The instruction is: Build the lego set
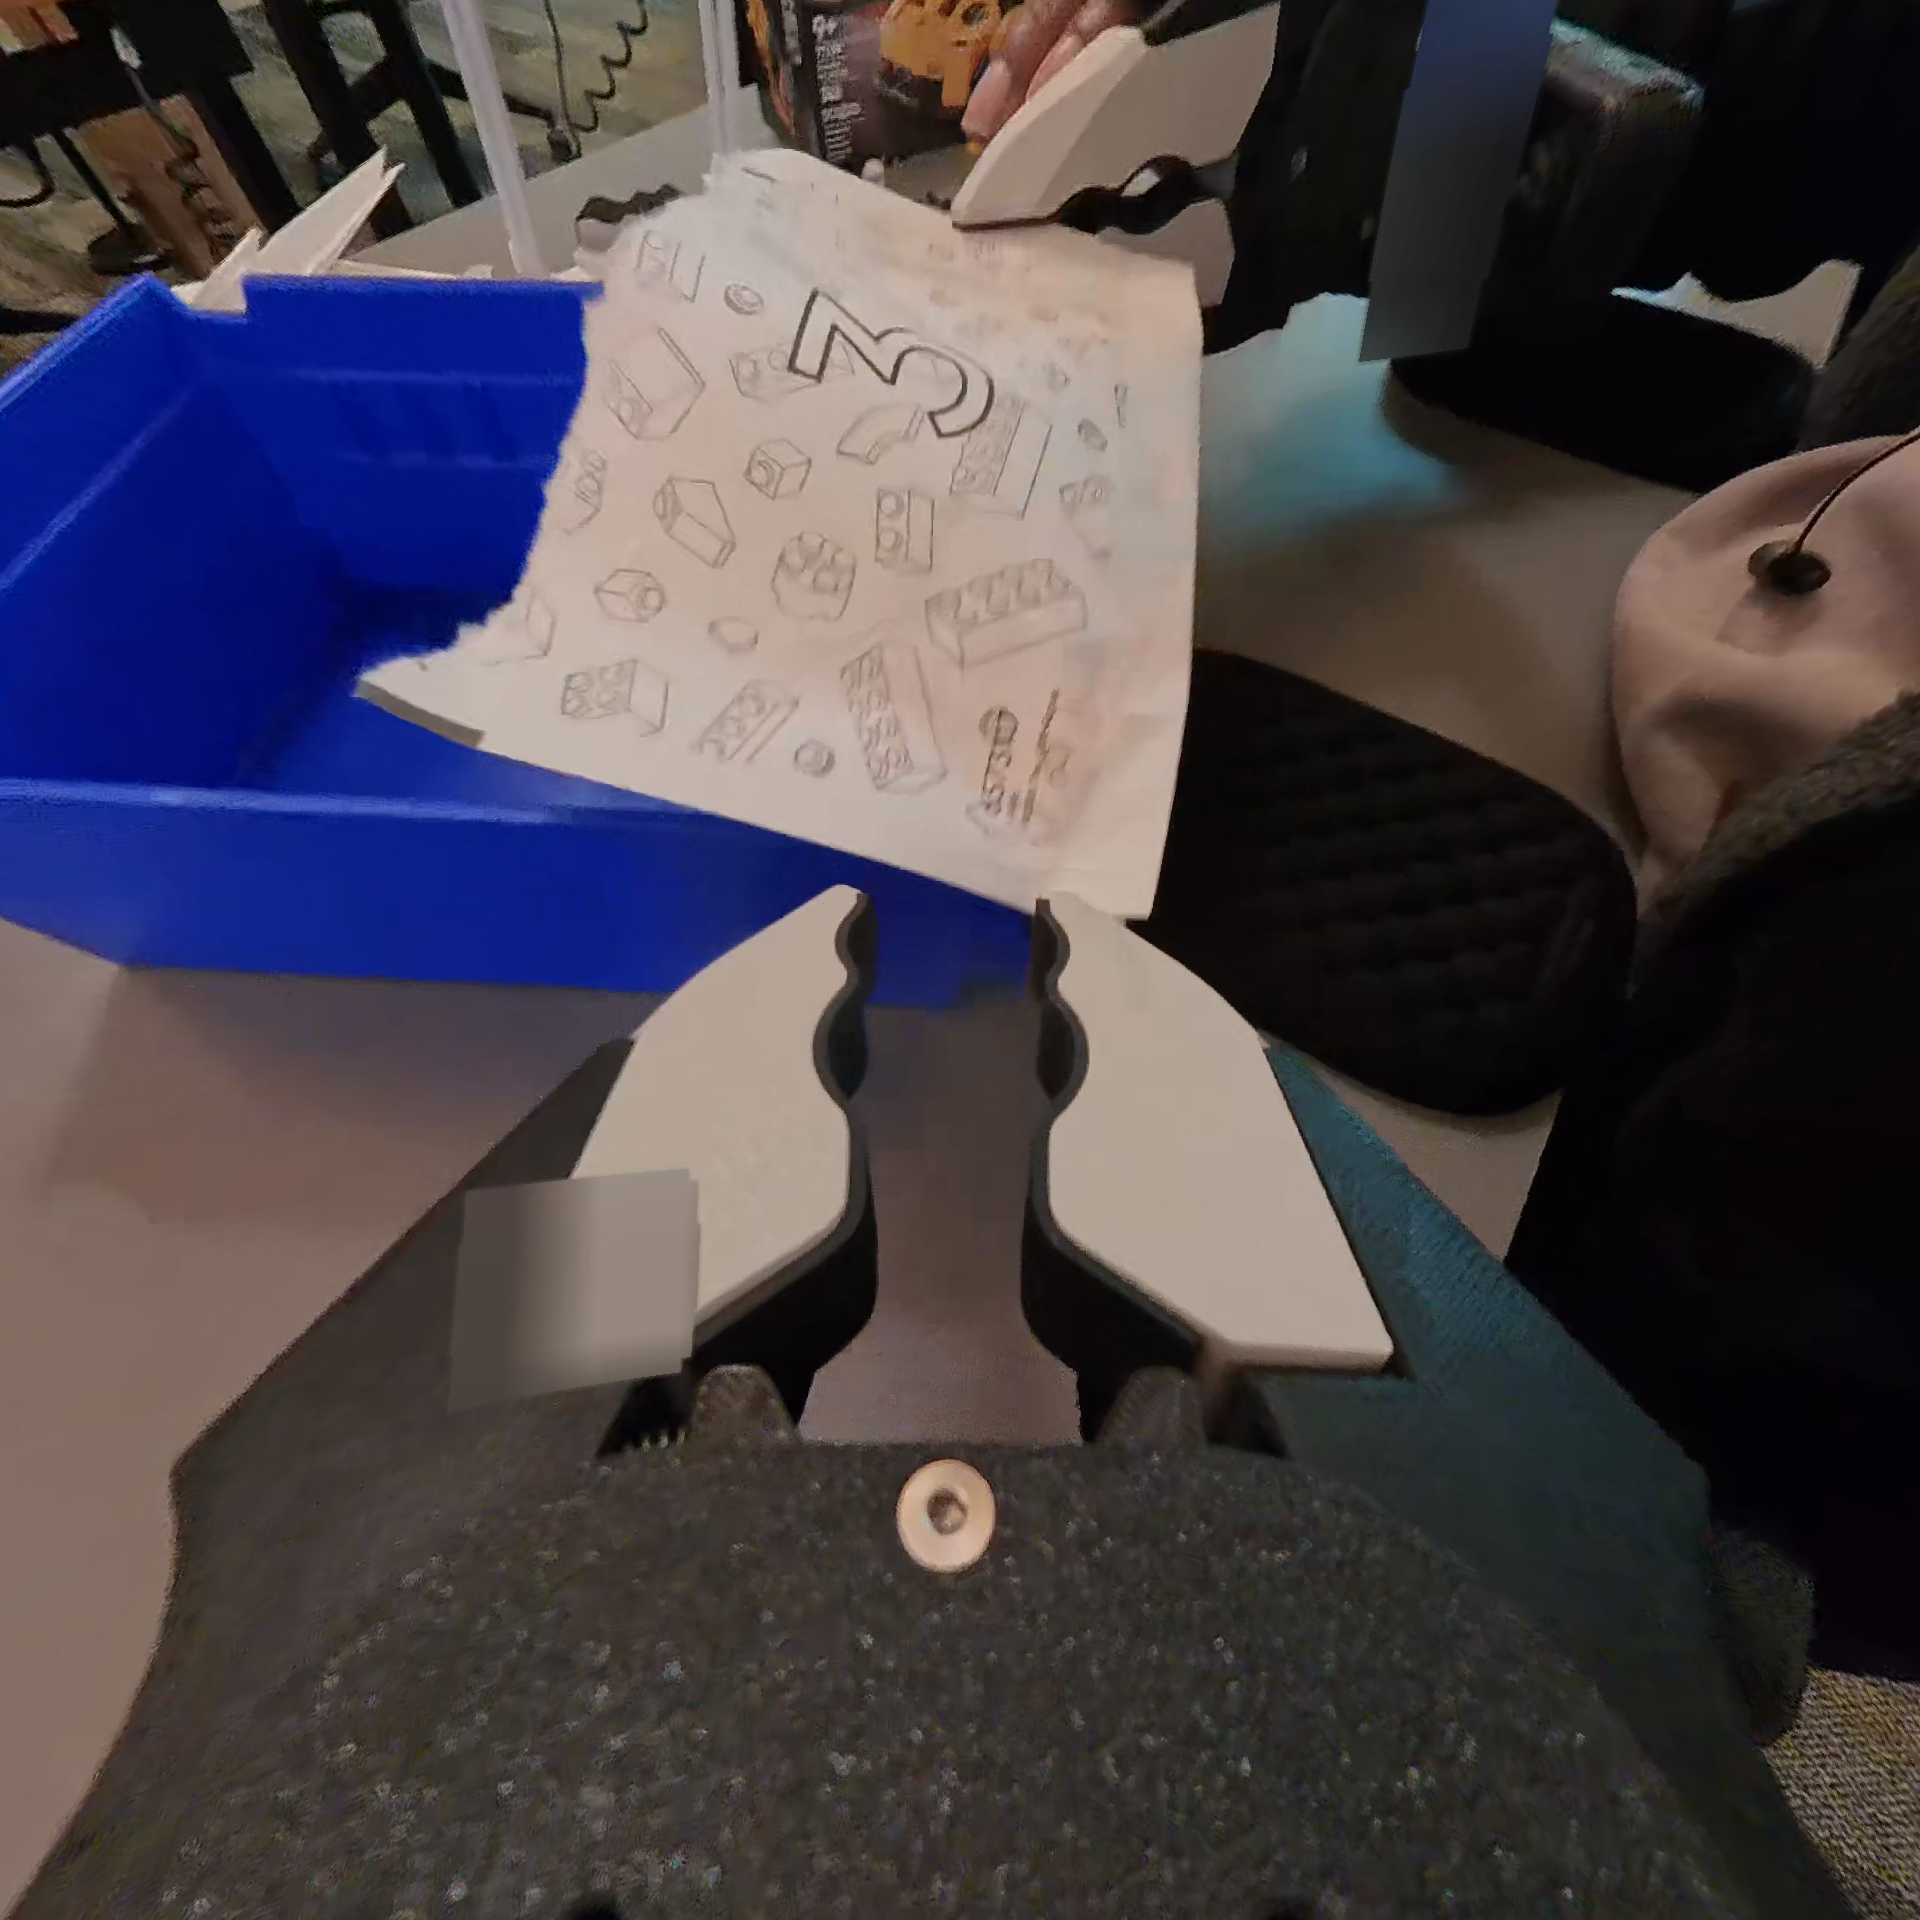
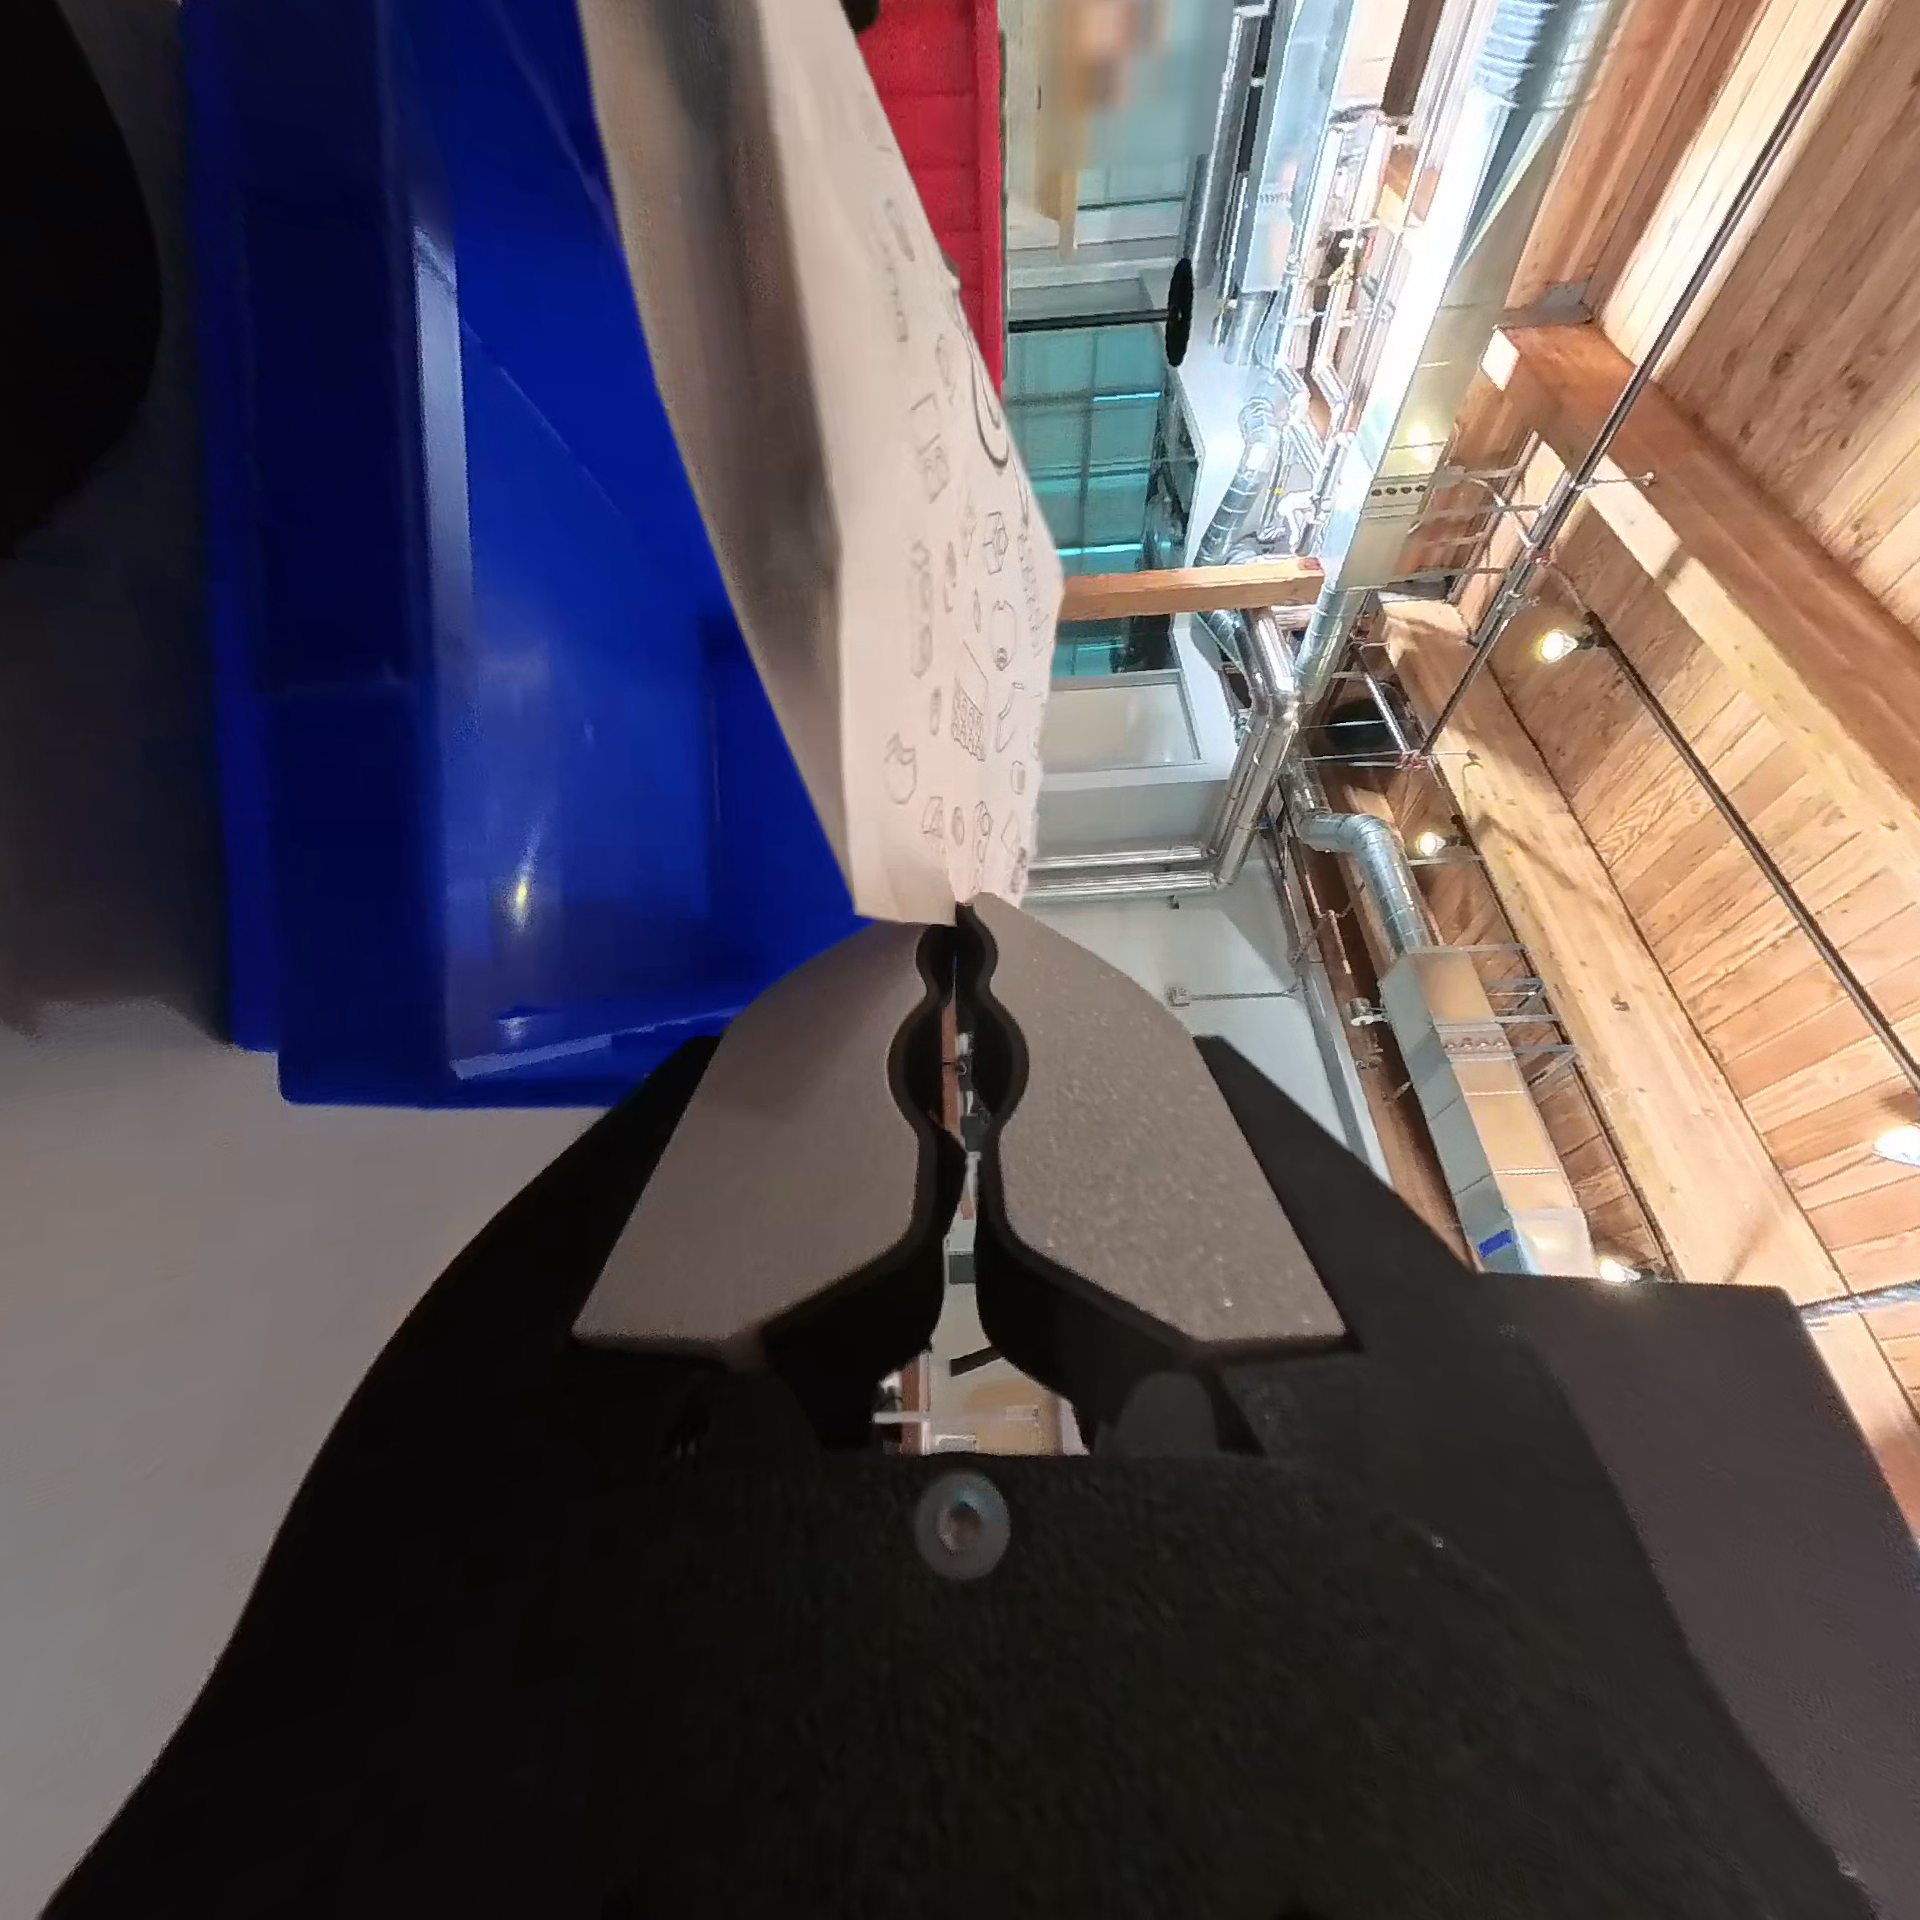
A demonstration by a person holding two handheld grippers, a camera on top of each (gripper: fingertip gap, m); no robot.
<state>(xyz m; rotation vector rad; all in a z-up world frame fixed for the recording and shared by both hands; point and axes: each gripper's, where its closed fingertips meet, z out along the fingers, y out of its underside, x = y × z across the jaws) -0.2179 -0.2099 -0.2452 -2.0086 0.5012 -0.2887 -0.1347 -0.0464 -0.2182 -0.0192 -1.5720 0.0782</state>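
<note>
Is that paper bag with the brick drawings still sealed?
No, torn open: the paper bag has a ragged edge hanging over the blue bin. Contents cannot be seen.

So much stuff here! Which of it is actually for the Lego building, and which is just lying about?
For the job:
- paper bag printed with brick drawings, torn open, held over the bin
- blue bin
- right gripper, jaws shut on the bag's edge
- left gripper, jaws open, empty
- boxed set at the back

Just lying about:
- black cushion
- beige cap
</note>
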